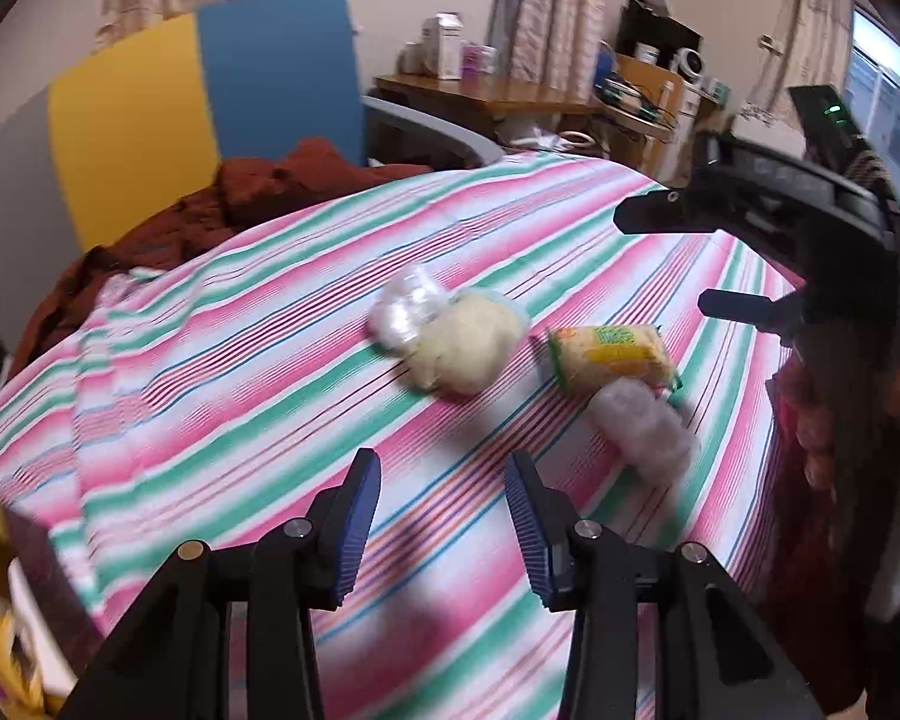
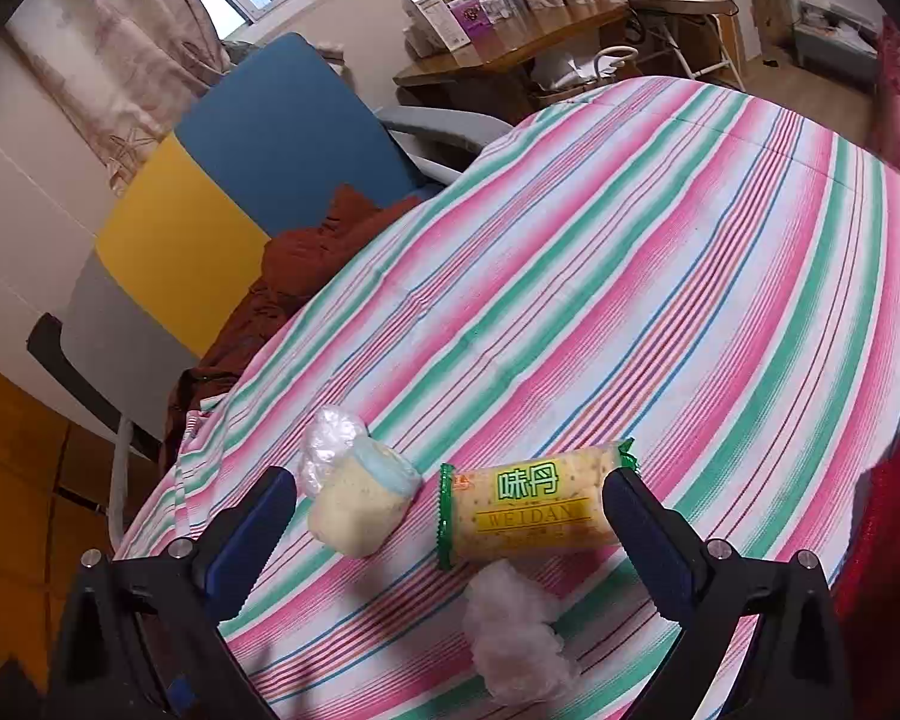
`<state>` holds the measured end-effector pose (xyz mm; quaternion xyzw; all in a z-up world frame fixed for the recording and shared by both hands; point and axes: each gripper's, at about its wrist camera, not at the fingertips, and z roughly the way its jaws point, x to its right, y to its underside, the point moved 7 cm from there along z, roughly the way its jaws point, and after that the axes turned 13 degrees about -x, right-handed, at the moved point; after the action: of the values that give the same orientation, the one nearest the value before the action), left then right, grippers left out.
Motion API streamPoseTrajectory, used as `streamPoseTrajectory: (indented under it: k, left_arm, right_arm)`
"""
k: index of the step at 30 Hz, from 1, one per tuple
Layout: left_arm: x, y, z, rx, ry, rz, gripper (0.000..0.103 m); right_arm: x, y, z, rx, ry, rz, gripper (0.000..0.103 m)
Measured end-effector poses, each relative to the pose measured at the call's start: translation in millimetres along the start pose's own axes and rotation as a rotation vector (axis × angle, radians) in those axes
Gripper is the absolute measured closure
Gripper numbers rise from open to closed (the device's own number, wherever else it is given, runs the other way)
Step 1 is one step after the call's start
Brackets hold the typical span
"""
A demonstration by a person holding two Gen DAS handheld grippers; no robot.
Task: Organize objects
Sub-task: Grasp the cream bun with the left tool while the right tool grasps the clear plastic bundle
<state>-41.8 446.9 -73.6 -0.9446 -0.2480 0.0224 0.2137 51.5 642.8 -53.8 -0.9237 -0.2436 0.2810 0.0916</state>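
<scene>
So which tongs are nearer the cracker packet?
Right. The right tongs hang open just above the cracker packet, one finger by its end. The left tongs are open too, set back from it over the striped sheet.

"味丹 WEIDAN" on cracker packet (image 2: 531, 504)

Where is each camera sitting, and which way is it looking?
Left wrist: sits on the left gripper, looking forward over the striped sheet at the snacks; its open blue fingers show, and the right gripper reaches in from the right.
Right wrist: sits on the right gripper, looking down closely at the cracker packet; its open fingers show at either side.
Shared: both see the cracker packet, the cream bun, the crumpled white wrapper and the blue and yellow headboard.
</scene>
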Motion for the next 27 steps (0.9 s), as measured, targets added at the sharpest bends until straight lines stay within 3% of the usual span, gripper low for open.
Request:
streamPoseTrajectory:
  k: [9,13,16,22,27]
  left_arm:
    - [17.0,-51.5,42.3,0.001,-0.005,0.145,0.057]
    - [23.6,-64.8,64.2,-0.039,0.002,0.220,0.057]
    - [26.3,-70.7,74.4,-0.035,-0.053,0.271,0.053]
    - [22.2,-78.3,89.6,-0.043,-0.083,0.271,0.049]
    - [24.0,-74.7,90.3,-0.030,-0.100,0.274,0.052]
  right_arm:
    - [6.4,-1.3,-0.1,-0.015,-0.064,0.058,0.000]
    - [5.7,-0.6,1.1,-0.022,-0.075,0.061,0.000]
    - [4.3,0.4,4.4,-0.037,-0.079,0.054,0.000]
    - [3.5,-0.6,7.3,-0.042,-0.078,0.053,0.000]
    - [7.1,-2.5,8.4,-0.038,-0.064,0.065,0.000]
